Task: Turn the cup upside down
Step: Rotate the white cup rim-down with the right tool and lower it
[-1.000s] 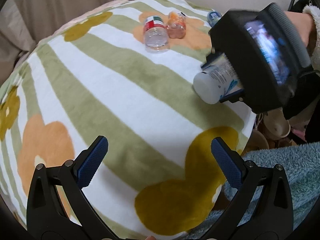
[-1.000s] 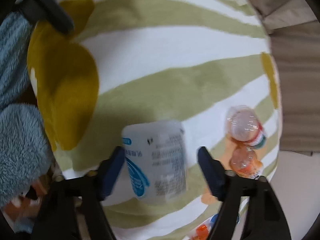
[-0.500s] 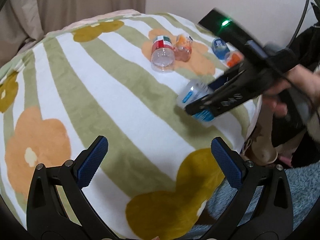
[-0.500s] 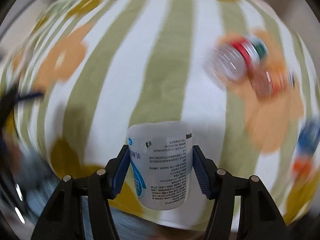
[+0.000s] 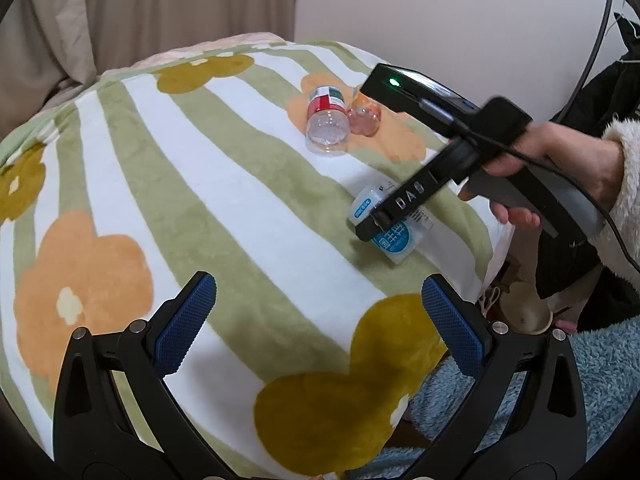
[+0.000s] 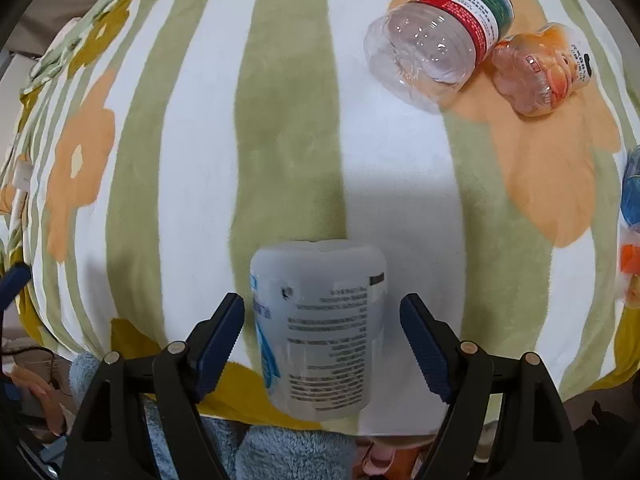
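Note:
The cup (image 6: 320, 328) is white translucent plastic with blue and black print. It stands upside down on the striped flowered blanket (image 6: 280, 120), its print inverted and its closed base on top. My right gripper (image 6: 322, 336) is open around it, with a gap between each blue pad and the cup wall. In the left wrist view the cup (image 5: 394, 232) sits near the blanket's right edge, partly hidden by the right gripper (image 5: 376, 224). My left gripper (image 5: 316, 320) is open and empty, over the blanket's near part.
A clear bottle with a red label (image 6: 436, 40) and an orange-tinted bottle (image 6: 540, 72) lie on their sides at the far right. More small bottles (image 6: 632, 216) lie at the right edge. A blue fluffy fabric (image 5: 592, 380) is beyond the blanket's edge.
My right gripper turned the cup over, set it on the blanket and opened its jaws off it. The left gripper stayed open and shifted slightly.

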`<state>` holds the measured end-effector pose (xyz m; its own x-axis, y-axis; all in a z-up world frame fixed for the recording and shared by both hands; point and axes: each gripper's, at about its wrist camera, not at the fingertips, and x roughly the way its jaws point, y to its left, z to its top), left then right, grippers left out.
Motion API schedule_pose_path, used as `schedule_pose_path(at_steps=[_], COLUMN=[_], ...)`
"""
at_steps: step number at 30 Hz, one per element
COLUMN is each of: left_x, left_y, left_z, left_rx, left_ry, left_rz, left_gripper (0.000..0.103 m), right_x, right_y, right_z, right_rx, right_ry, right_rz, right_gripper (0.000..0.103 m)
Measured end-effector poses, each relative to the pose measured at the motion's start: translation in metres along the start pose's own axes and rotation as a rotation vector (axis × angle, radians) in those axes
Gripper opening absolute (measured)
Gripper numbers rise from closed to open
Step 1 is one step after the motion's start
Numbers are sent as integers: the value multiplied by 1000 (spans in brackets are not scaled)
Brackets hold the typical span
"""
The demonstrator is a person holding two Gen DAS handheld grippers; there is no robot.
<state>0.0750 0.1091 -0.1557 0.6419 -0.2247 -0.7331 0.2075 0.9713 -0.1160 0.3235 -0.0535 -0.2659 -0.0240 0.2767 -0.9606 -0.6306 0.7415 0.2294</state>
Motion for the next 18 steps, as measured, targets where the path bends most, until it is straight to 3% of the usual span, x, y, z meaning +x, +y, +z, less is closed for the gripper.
schedule_pose_path(at_steps=[8, 10, 11, 12, 15, 17, 18], left_x=[1, 3, 4, 4, 5, 3, 1], left_y=[0, 0, 0, 0, 0, -1, -1], left_z=[0, 1, 1, 1, 3, 2, 3], left_rx=[5, 3, 2, 1, -4, -5, -6], left_ry=[-2, -1, 0, -1, -3, -16, -27], left_rz=[-7, -11, -13, -14, -20, -18, -16], left_gripper=[102, 102, 102, 102, 102, 102, 102], right_x=[-9, -9, -9, -6, -15, -37, -52], right_y=[-6, -6, -4, -2, -2, -7, -8], right_z=[39, 45, 46, 46, 40, 29, 18], right_rx=[-1, -9, -15, -14, -31, -34, -63], right_ry=[26, 33, 39, 40, -6, -119, -220], right_rz=[-21, -17, 2, 16, 46, 83, 88], right_gripper=[77, 70, 57, 56, 56, 56, 56])
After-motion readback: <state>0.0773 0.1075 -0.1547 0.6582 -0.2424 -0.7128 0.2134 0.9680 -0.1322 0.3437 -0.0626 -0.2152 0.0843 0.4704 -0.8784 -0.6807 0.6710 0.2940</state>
